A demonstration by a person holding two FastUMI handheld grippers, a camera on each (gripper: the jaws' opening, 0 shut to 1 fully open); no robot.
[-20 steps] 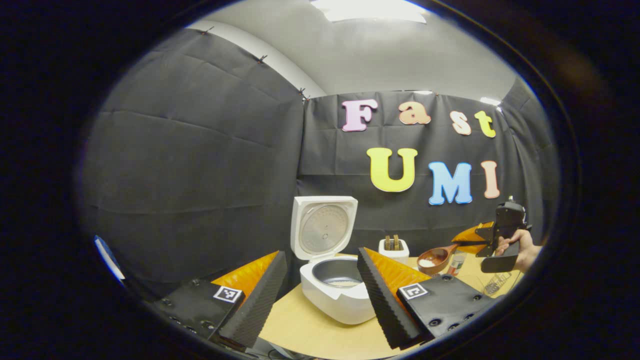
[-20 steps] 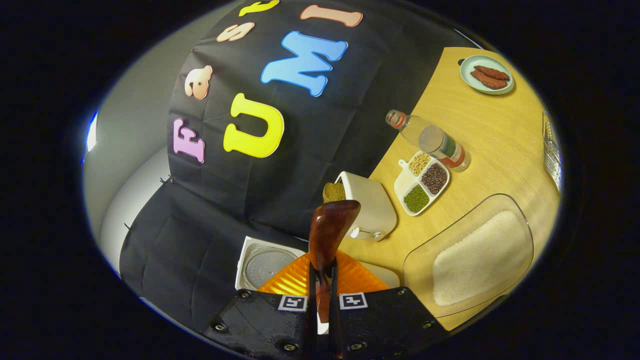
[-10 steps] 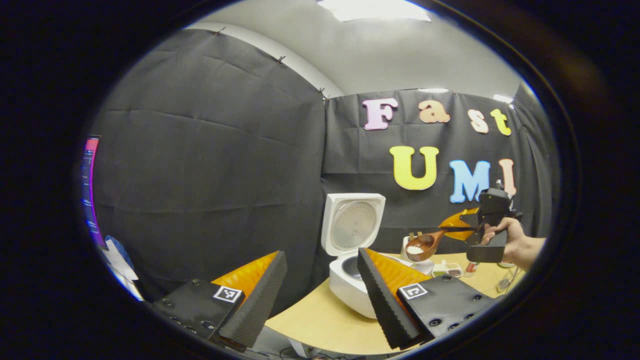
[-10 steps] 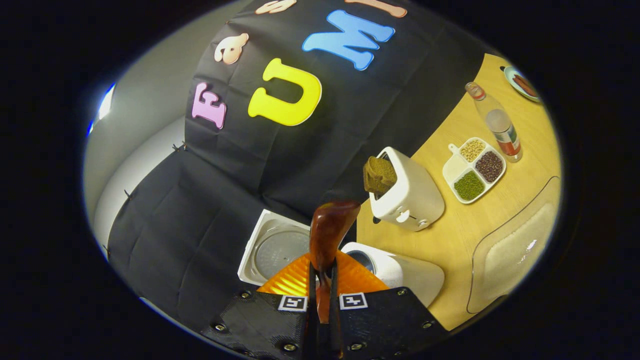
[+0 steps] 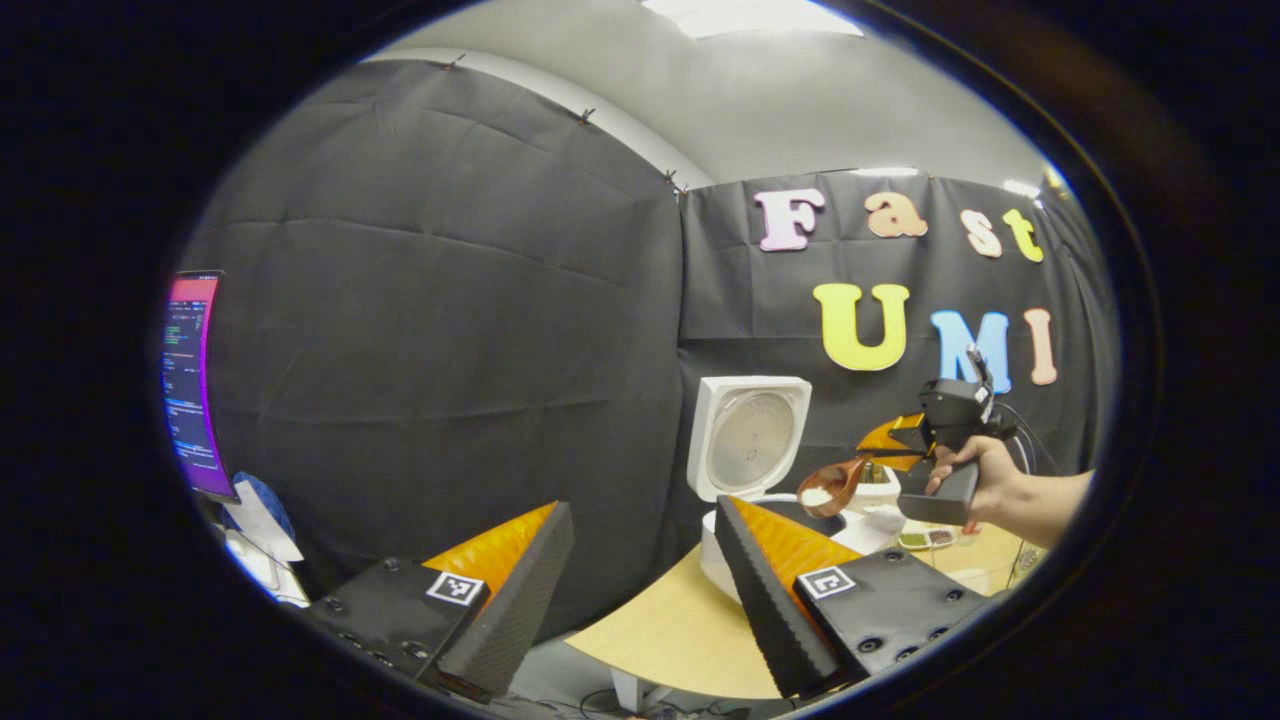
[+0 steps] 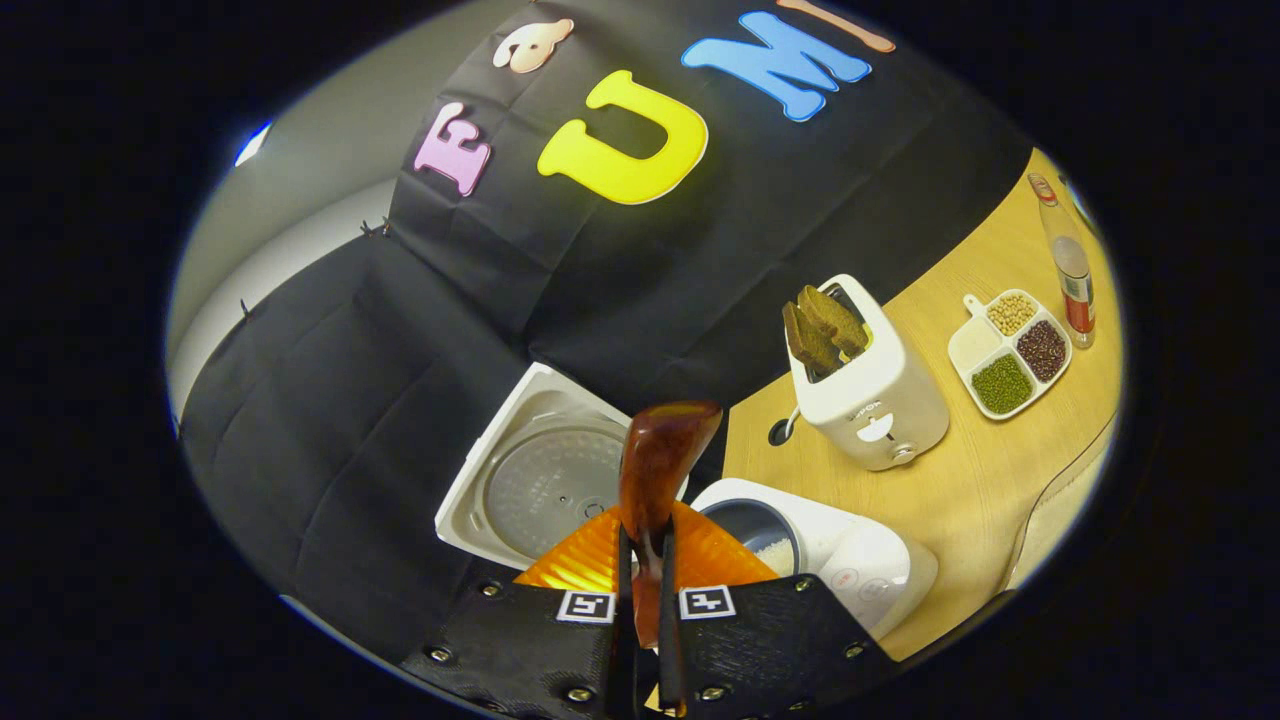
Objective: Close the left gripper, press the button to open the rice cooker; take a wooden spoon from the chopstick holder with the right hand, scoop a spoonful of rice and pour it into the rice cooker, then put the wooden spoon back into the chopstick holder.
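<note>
The white rice cooker (image 5: 712, 548) stands with its lid (image 5: 750, 437) up; my left gripper's finger hides part of its body. My left gripper (image 5: 640, 507) is open and holds nothing, well short of the cooker. A hand holds my right gripper (image 5: 888, 447) above the cooker's right side, shut on the wooden spoon (image 5: 826, 485), whose bowl carries white rice. In the right gripper view the right gripper (image 6: 645, 535) clamps the spoon's handle. The spoon bowl (image 6: 662, 450) hangs in front of the lid (image 6: 540, 480), left of the pot (image 6: 752, 530), which has some rice in it.
A white toaster (image 6: 872, 400) with bread slices stands behind the cooker. To its right are a divided dish of beans (image 6: 1005, 350) and a bottle (image 6: 1070, 265). A clear tray of rice (image 6: 1062, 505) sits at the right edge. A monitor (image 5: 190, 380) glows far left.
The right gripper has carried the rice-filled spoon left, from near the rice tray to over the cooker. The left gripper's view has swung left, stays open, and the monitor has come into sight.
</note>
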